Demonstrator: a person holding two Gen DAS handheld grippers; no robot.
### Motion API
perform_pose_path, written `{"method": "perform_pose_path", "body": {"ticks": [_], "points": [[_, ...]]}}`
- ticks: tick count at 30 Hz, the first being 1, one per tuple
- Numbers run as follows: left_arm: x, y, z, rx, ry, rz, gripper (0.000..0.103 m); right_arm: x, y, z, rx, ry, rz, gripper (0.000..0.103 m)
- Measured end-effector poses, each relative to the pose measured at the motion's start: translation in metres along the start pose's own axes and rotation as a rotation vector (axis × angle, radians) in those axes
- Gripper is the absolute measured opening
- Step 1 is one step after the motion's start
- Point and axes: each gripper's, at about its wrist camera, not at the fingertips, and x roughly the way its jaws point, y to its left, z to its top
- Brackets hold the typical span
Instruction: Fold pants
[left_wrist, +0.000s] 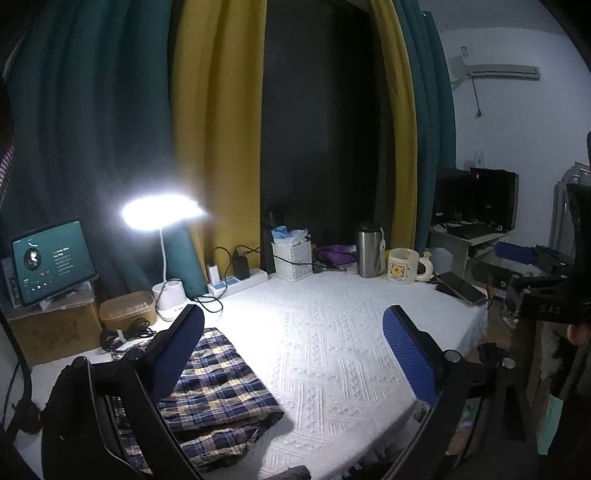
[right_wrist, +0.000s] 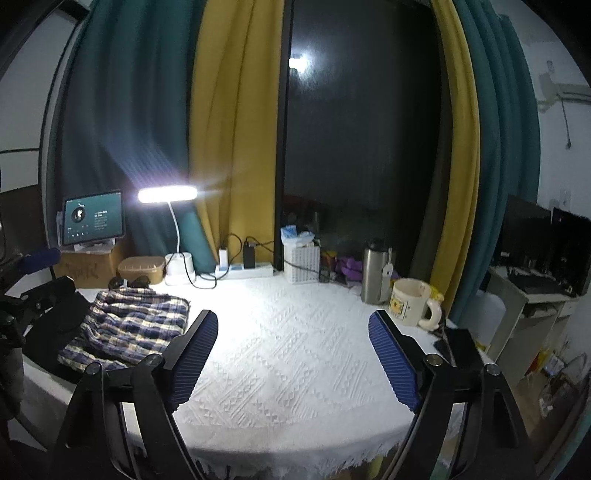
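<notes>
The plaid pants (left_wrist: 221, 391), blue, white and yellow, lie folded in a compact stack at the left of the white textured tablecloth (left_wrist: 332, 332). They also show in the right wrist view (right_wrist: 129, 325) at the left. My left gripper (left_wrist: 291, 332) is open and empty, held above the table; its left finger overlaps the pants in the image. My right gripper (right_wrist: 293, 332) is open and empty above the cloth's middle, apart from the pants.
At the back stand a lit desk lamp (right_wrist: 168, 194), a tablet (right_wrist: 92, 218), a power strip (right_wrist: 245, 271), a white basket (right_wrist: 301, 264), a steel flask (right_wrist: 375, 271) and a mug (right_wrist: 412, 301). A phone (left_wrist: 461, 288) lies at the right edge.
</notes>
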Motion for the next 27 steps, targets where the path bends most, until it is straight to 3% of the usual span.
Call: {"method": "perform_pose_path", "body": {"ticks": [9, 27], "points": [[-0.025, 0.012, 0.010, -0.043, -0.098, 0.032, 0.101, -0.028, 0.008, 0.021, -0.022, -0.088, -0.024, 0.094], [-0.054, 0.031, 0.023, -0.074, -0.197, 0.136, 0.102, -0.064, 0.016, 0.050, 0.011, -0.215, -0.060, 0.103]]}}
